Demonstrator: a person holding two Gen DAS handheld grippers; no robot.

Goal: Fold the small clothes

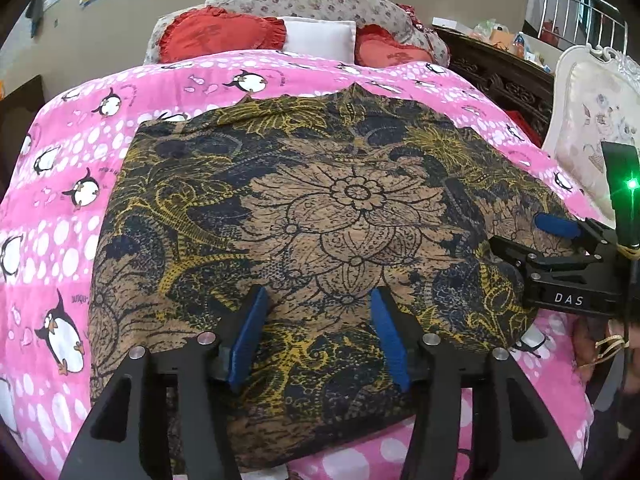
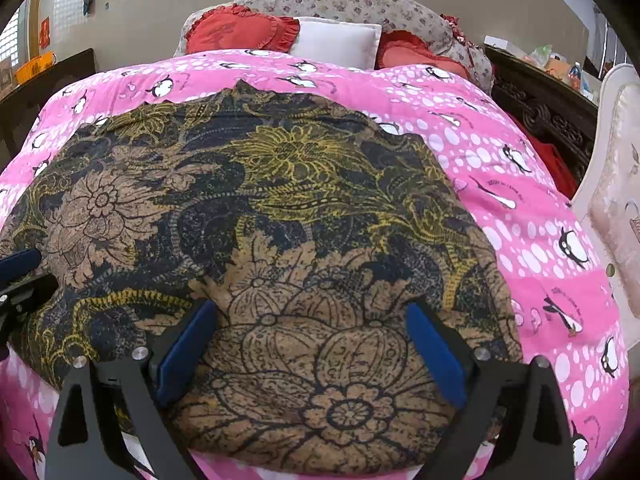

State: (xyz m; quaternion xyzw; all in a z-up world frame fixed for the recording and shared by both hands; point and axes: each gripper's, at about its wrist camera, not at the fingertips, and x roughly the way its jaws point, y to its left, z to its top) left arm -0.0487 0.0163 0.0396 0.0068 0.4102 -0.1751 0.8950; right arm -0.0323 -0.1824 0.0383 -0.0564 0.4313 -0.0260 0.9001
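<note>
Both the left gripper [image 1: 318, 320] and right gripper [image 2: 312, 340] are spread wide, empty, above the patterned cloth [image 1: 320, 220]; its near edge is hidden. The right gripper's side is seen only from the left wrist.

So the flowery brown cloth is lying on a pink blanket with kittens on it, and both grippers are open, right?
Not kittens: the pink blanket has penguins on it, clear in the left wrist view. The rest holds: the flowery brown cloth lies on it, and the left gripper and right gripper are both open.
</note>
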